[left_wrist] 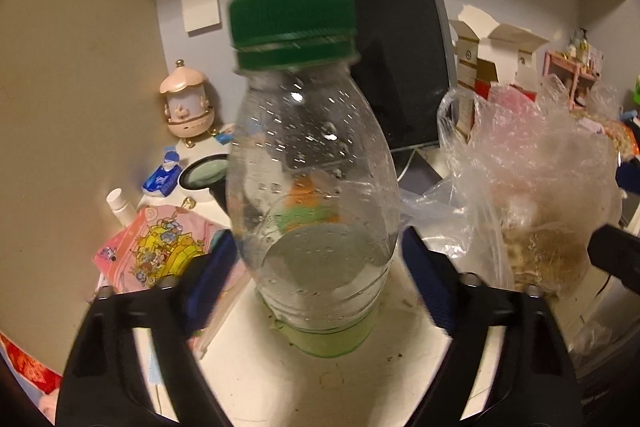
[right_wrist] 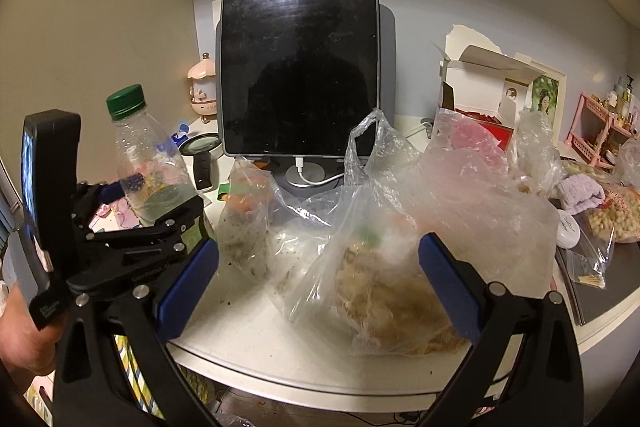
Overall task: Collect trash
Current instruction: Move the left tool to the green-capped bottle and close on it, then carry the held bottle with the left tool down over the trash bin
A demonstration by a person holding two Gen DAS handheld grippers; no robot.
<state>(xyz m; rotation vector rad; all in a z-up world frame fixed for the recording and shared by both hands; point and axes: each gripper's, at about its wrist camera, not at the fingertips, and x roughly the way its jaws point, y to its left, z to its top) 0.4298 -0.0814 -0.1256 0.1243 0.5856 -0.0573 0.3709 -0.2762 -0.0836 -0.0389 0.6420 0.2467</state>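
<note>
A clear plastic bottle (left_wrist: pixel 312 195) with a green cap (left_wrist: pixel 292 23) stands upright on the white table (left_wrist: pixel 360 379), a little liquid in its bottom. My left gripper (left_wrist: pixel 318 239) is around its lower body, both blue pads (left_wrist: pixel 212 279) lying against its sides. The right wrist view shows the same bottle (right_wrist: pixel 148 163) in that gripper (right_wrist: pixel 156 195) at the left. My right gripper (right_wrist: pixel 320 243) is open, its fingers either side of a clear plastic bag (right_wrist: pixel 384 291) of brownish scraps that lies on the table.
A dark tablet (right_wrist: pixel 300 47) on a stand rises behind the bags. A second small bag (right_wrist: pixel 248 227), a magnifying glass (right_wrist: pixel 200 147), a pink carousel ornament (left_wrist: pixel 186 103), open white boxes (right_wrist: pixel 488 83) and a bag of nuts (right_wrist: pixel 612 211) crowd the table. Its curved front edge (right_wrist: pixel 320 387) is near.
</note>
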